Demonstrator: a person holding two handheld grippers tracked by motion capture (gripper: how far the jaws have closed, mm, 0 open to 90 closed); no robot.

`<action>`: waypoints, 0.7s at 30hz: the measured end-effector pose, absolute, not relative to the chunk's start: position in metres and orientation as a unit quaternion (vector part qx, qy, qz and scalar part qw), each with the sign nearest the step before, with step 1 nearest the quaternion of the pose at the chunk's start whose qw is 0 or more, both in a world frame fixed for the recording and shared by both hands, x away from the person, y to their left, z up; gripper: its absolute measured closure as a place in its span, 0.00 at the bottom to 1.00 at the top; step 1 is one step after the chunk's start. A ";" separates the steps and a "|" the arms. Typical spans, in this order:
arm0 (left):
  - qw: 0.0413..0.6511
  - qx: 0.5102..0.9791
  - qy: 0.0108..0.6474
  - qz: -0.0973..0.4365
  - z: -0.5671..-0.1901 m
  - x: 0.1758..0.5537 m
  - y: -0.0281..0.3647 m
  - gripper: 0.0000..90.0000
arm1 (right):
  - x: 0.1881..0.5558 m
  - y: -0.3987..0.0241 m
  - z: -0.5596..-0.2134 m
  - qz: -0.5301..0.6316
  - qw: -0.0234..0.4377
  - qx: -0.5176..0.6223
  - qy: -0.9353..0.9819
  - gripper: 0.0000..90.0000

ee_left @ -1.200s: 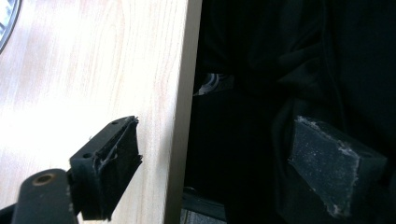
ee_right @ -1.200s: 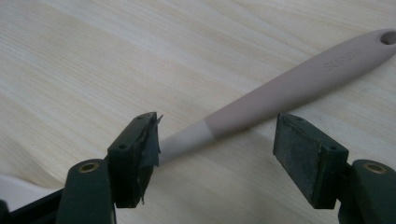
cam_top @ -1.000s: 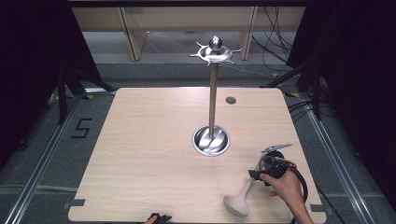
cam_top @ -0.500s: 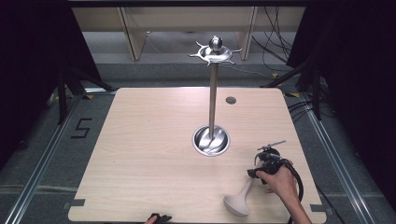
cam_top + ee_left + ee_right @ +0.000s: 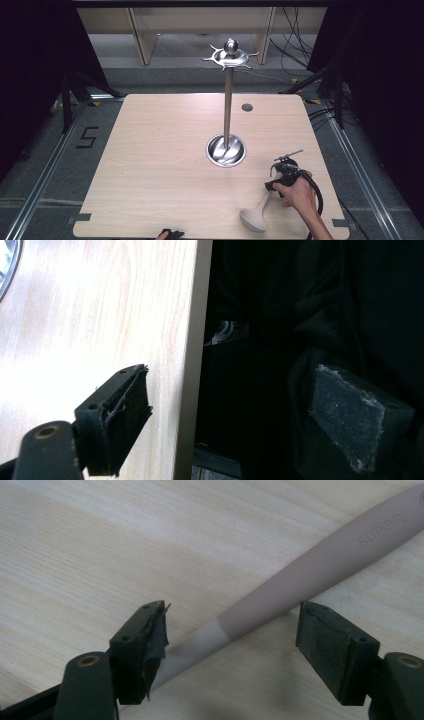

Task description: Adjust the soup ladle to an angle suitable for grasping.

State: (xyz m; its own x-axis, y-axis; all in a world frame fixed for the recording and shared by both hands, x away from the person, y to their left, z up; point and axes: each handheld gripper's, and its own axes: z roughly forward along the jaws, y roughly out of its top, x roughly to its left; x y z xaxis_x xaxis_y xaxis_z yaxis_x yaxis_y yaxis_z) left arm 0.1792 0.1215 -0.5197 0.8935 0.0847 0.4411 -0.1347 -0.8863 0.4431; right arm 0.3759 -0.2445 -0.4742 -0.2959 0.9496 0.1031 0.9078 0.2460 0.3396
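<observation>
A tall metal stand (image 5: pixel 227 107) rises from a round shiny base (image 5: pixel 226 150) near the middle of the light wooden bench (image 5: pixel 150 165), with a ring of hooks (image 5: pixel 230 55) at its top. A small dark disc (image 5: pixel 247 107) lies near the bench's far edge. On the grey floor, cables (image 5: pixel 295 45) trail at the far right and a "5" (image 5: pixel 86 137) is marked at the left.
</observation>
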 end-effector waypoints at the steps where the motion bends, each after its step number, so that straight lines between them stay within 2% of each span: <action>1: 0.238 0.943 -0.013 0.230 -0.520 0.179 0.121 0.17 | 0.376 -0.246 -0.474 0.171 0.062 0.586 0.790 0.34; 8: 0.234 0.948 -0.025 0.216 -0.520 0.180 0.121 0.17 | 0.376 -0.245 -0.480 0.165 0.053 0.594 0.785 0.32; 12: 0.234 0.948 -0.026 0.215 -0.520 0.180 0.121 0.17 | 0.378 -0.239 -0.481 0.150 0.063 0.594 0.788 0.31; 15: 0.240 0.943 -0.016 0.231 -0.521 0.179 0.121 0.17 | 0.380 -0.234 -0.481 0.142 0.063 0.586 0.796 0.32; 20: 0.235 0.949 -0.022 0.210 -0.521 0.180 0.121 0.17 | 0.383 -0.227 -0.481 0.138 0.067 0.578 0.802 0.36; 21: 0.237 0.946 -0.023 0.221 -0.521 0.180 0.121 0.17 | 0.383 -0.227 -0.481 0.138 0.067 0.578 0.802 0.36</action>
State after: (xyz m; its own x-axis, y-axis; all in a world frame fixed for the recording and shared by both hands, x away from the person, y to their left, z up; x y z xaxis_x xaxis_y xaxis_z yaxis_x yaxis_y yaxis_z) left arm 0.1797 0.1207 -0.5210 0.9011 0.0609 0.4293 -0.1492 -0.8861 0.4388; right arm 0.3830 -0.2274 -0.4807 -0.3231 0.9450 0.0513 0.9078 0.2941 0.2990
